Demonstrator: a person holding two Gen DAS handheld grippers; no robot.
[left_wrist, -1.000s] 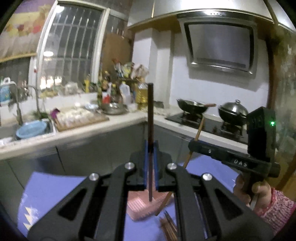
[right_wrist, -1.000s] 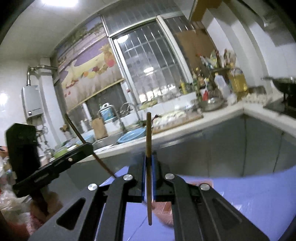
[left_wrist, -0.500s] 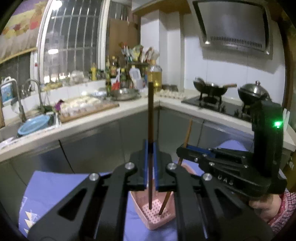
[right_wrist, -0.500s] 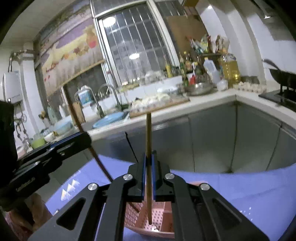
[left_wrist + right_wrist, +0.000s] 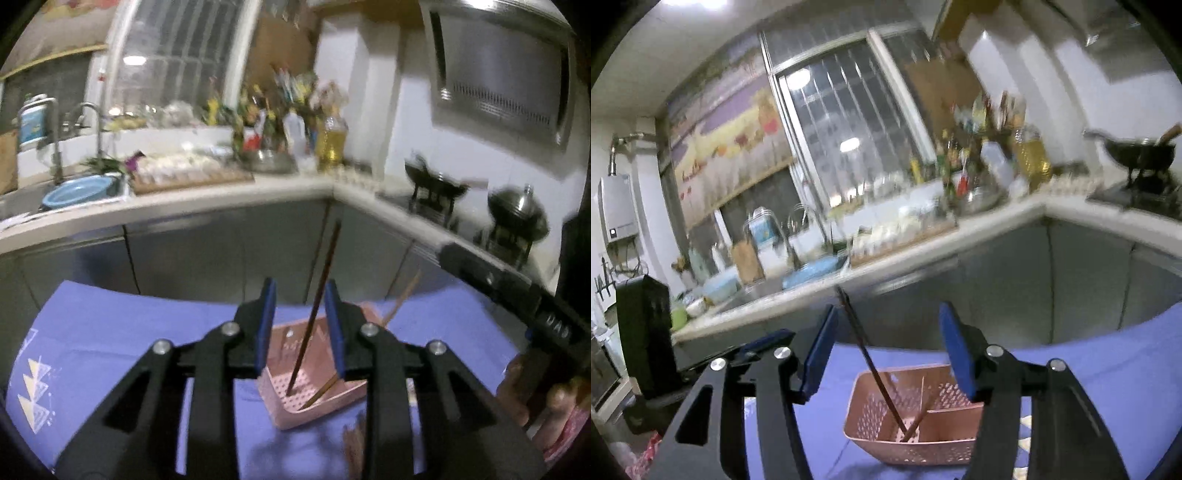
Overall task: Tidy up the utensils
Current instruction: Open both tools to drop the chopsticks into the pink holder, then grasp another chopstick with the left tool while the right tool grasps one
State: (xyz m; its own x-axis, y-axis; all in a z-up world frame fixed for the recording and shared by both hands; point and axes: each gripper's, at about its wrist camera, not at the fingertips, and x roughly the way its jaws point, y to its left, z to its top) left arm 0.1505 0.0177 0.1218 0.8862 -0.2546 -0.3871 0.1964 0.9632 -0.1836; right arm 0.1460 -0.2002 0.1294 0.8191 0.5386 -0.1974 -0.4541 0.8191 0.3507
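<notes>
- Both grippers are released: the left gripper point(image 5: 299, 325) has its blue pads point(image 5: 266, 325) apart with the dark chopstick point(image 5: 314, 314) standing loose between them, touching neither as far as I can tell. The right gripper point(image 5: 886, 350) is spread wider, nothing between its pads.
- Both chopsticks stand in the pink basket point(image 5: 864, 406), lower centre of each frame, on the purple cloth point(image 5: 110, 325). The dark one leans one way, the pale chopstick point(image 5: 400, 299) the other; in the right view their tips cross in the same compartment.
- To finish the drop cleanly, I would lift straight up and back so no pad clips a leaning stick and tips the light basket.
- More sticks point(image 5: 356, 439) lie blurred on the cloth at the bottom of the left view, likely the next pick.
- The basket is thin perforated plastic with an inner divider; the chopsticks are slim, rigid and smooth, prone to slide. The cloth looks soft and matte.
</notes>
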